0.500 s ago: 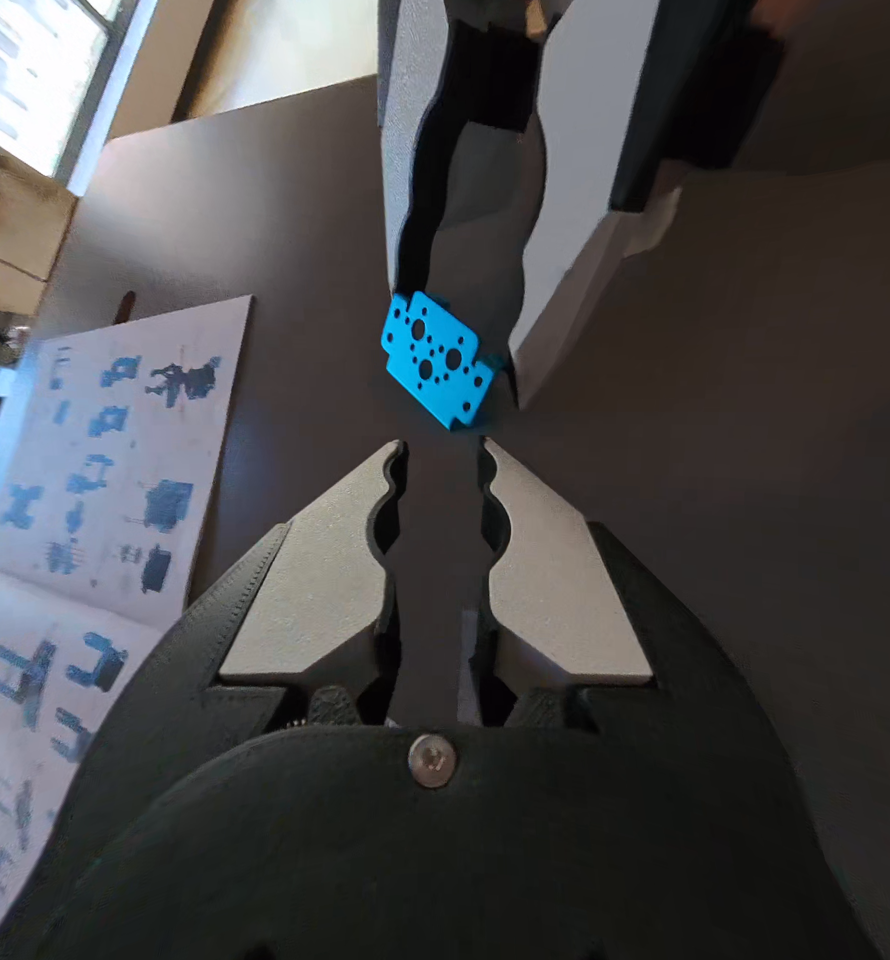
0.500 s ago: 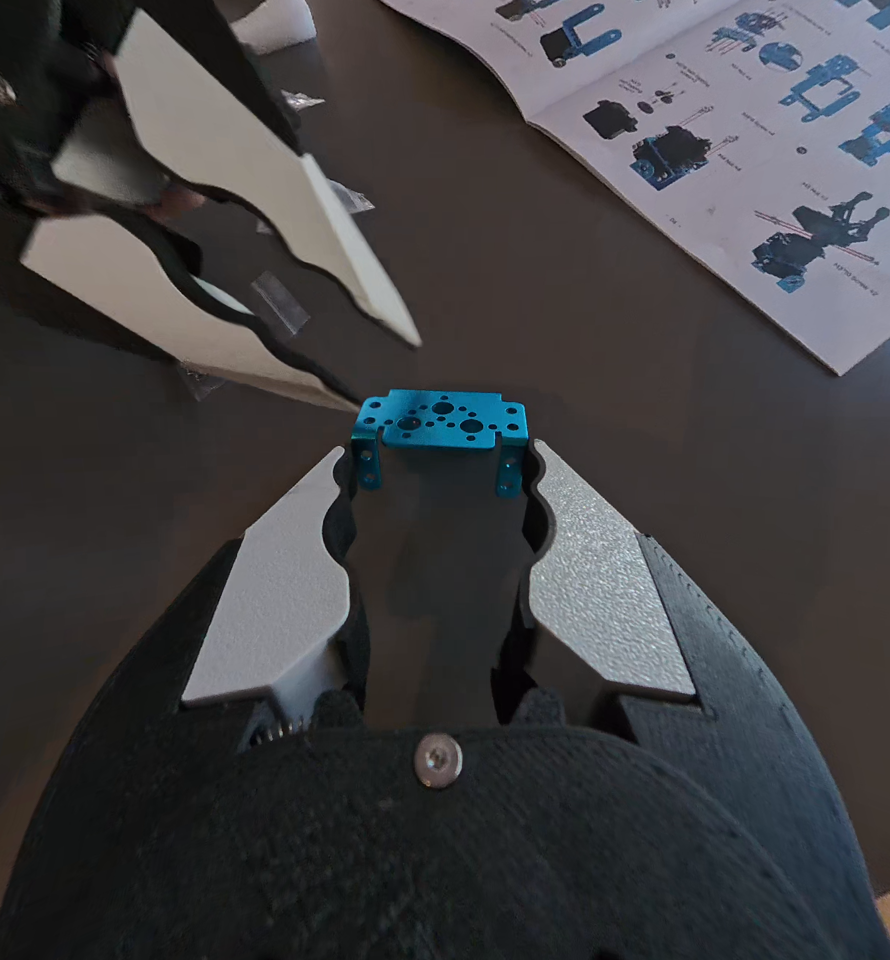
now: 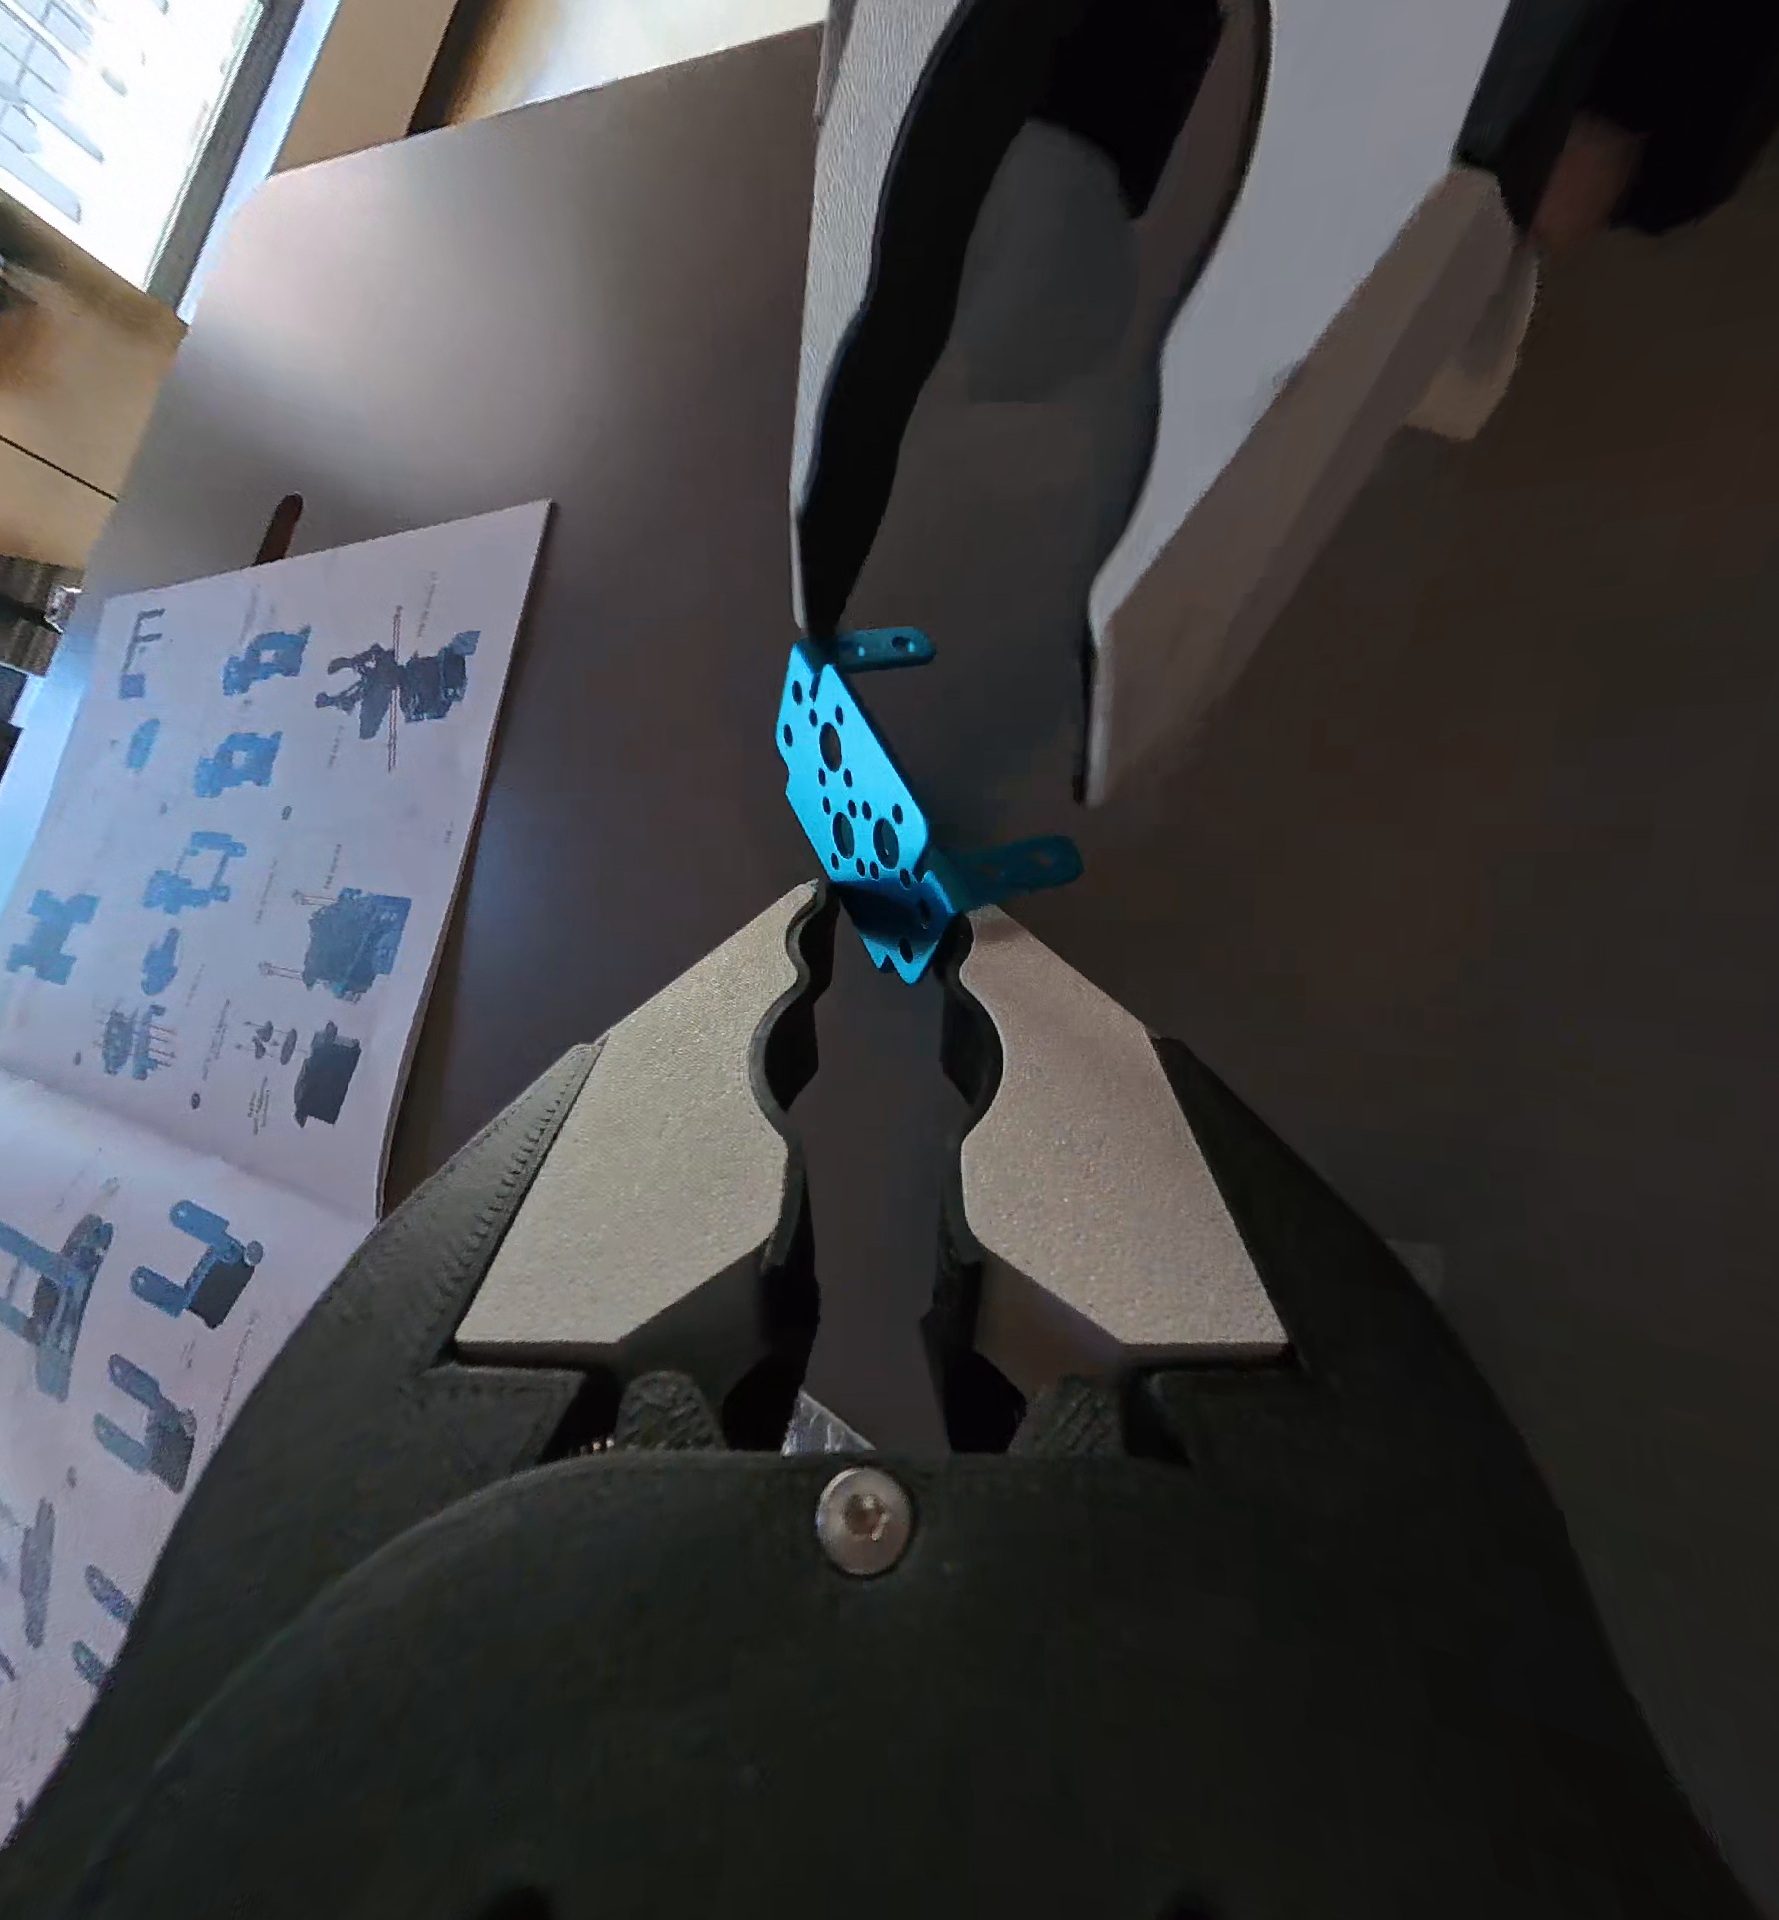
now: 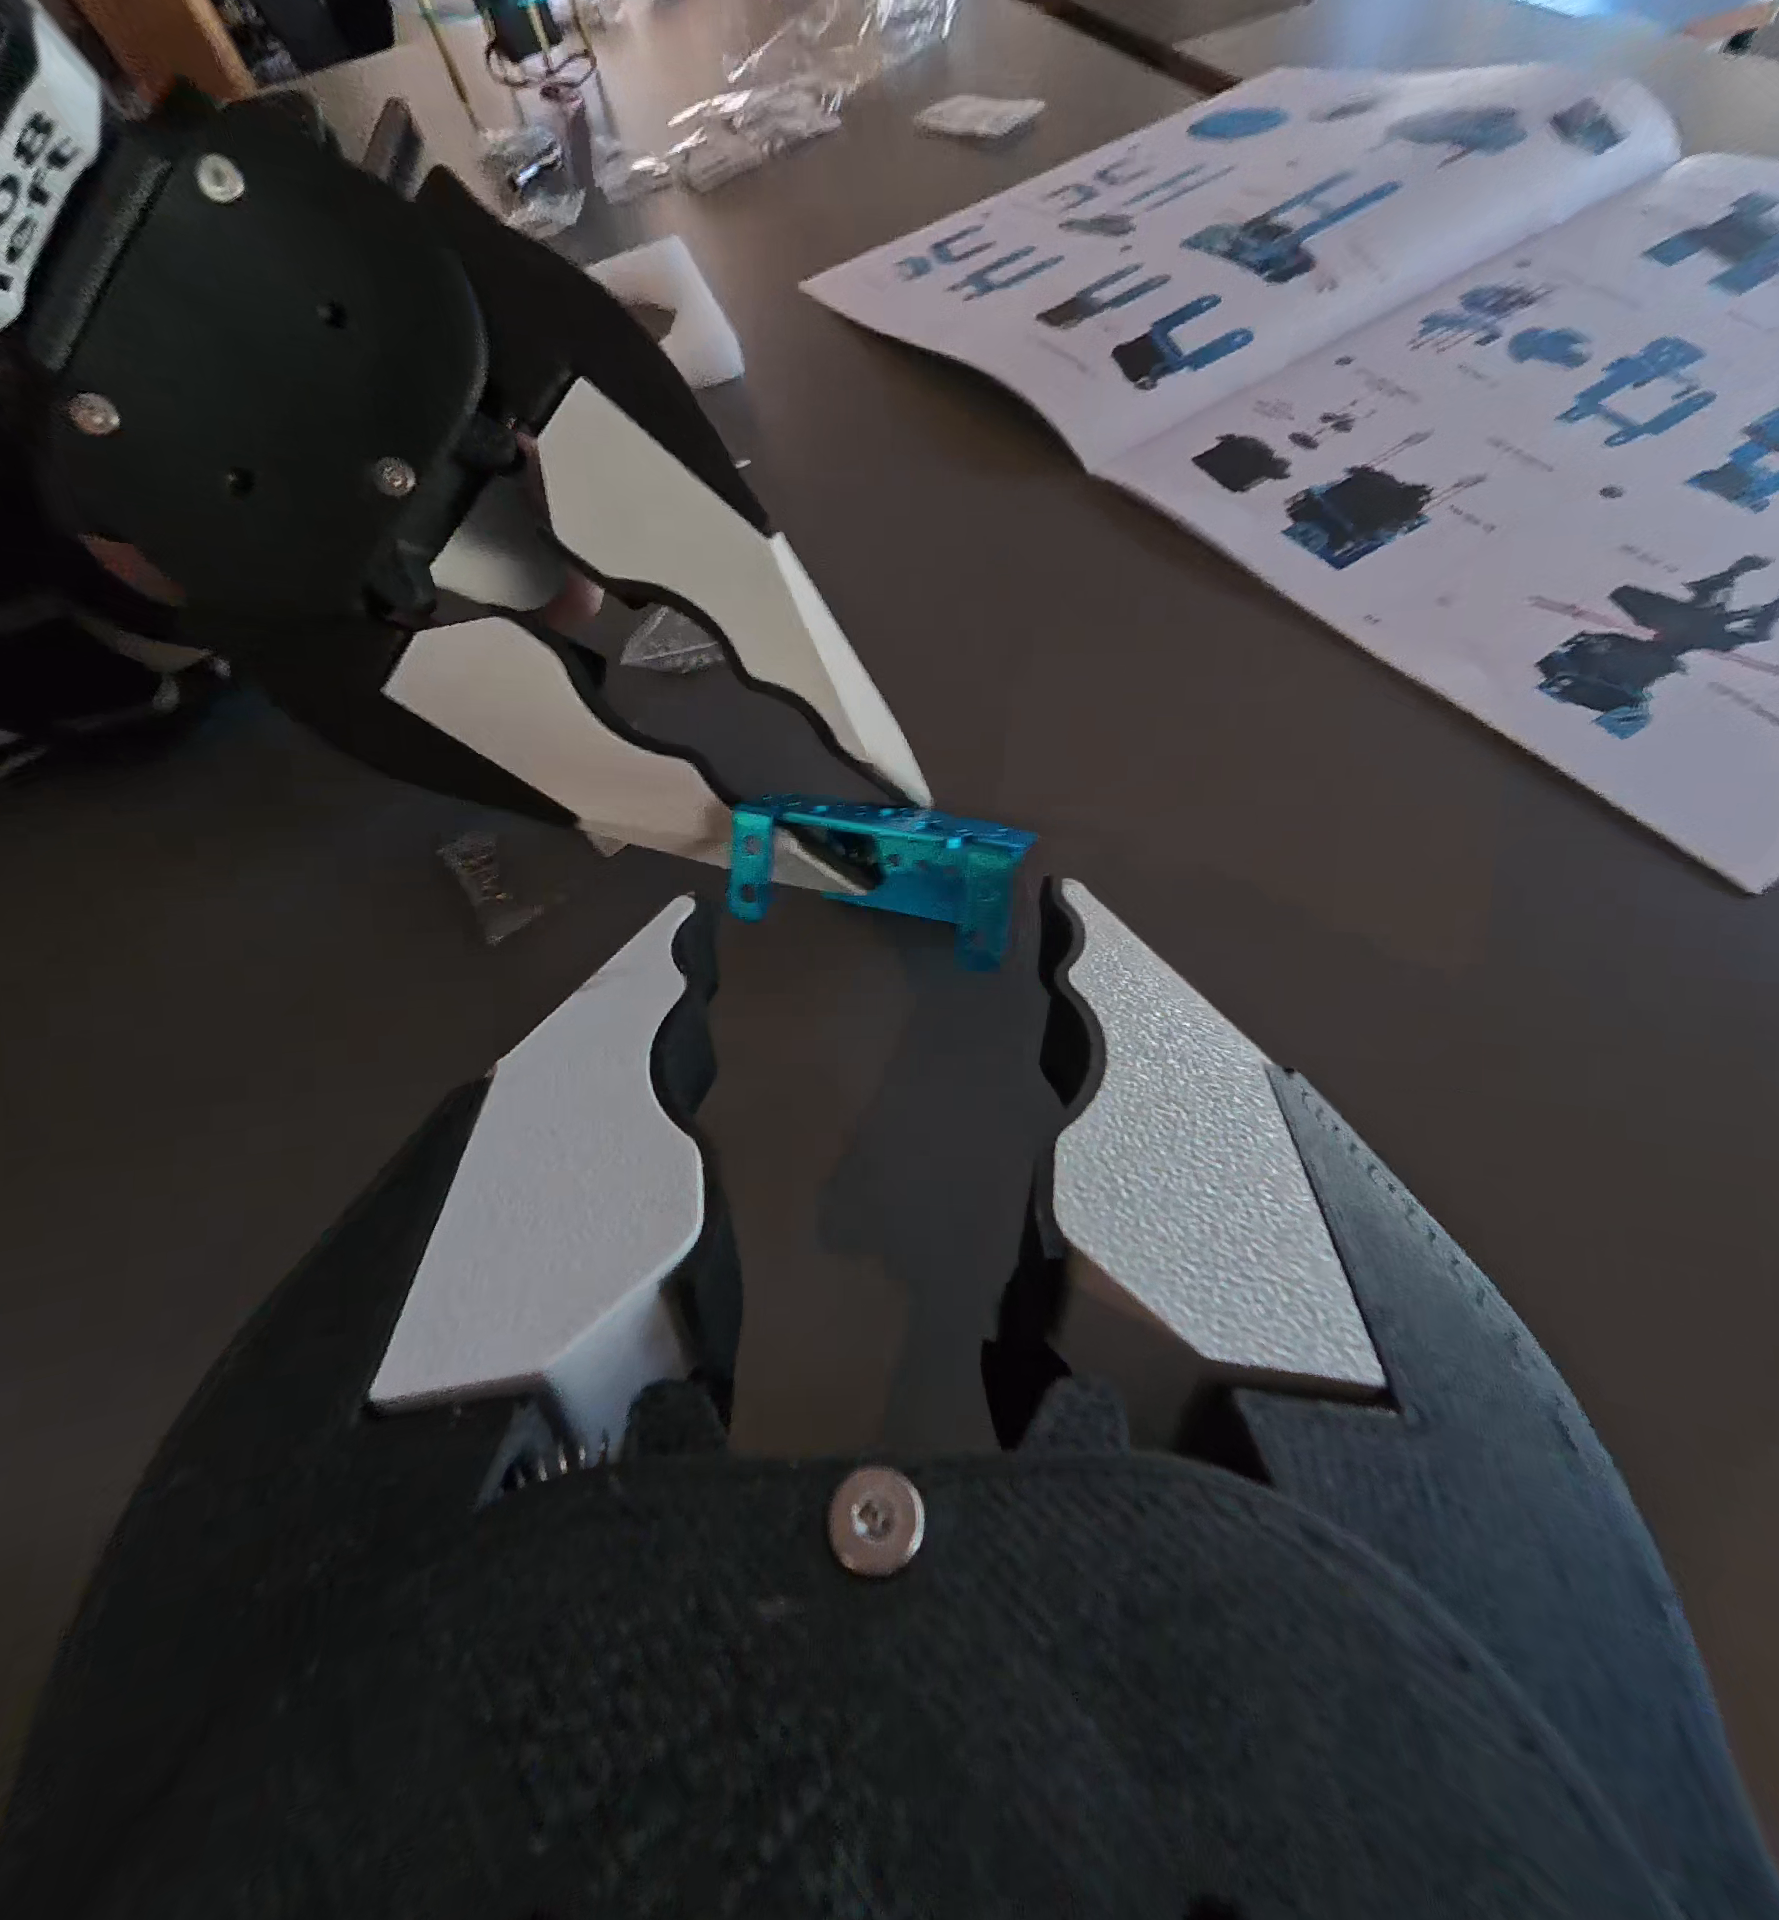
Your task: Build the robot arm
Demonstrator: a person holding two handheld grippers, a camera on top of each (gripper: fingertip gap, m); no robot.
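Between your two grippers, the small blue perforated metal U-bracket (image 4: 880, 868) sits over the dark brown table (image 4: 1280, 987). Your left gripper (image 3: 885, 920) pinches the plate's edge at your 12 o'clock; your right gripper (image 4: 869, 914) has its jaws apart, its legs just ahead. It looks light, stiff and slick: grip flat faces. An open instruction booklet (image 4: 1436, 416) lies at 2 o'clock.

Dark brown table (image 4: 1384, 1039), open instruction booklet (image 4: 1487, 416) (blue diagrams), white foam block (image 4: 677, 312), clear plastic bags (image 4: 760, 114)
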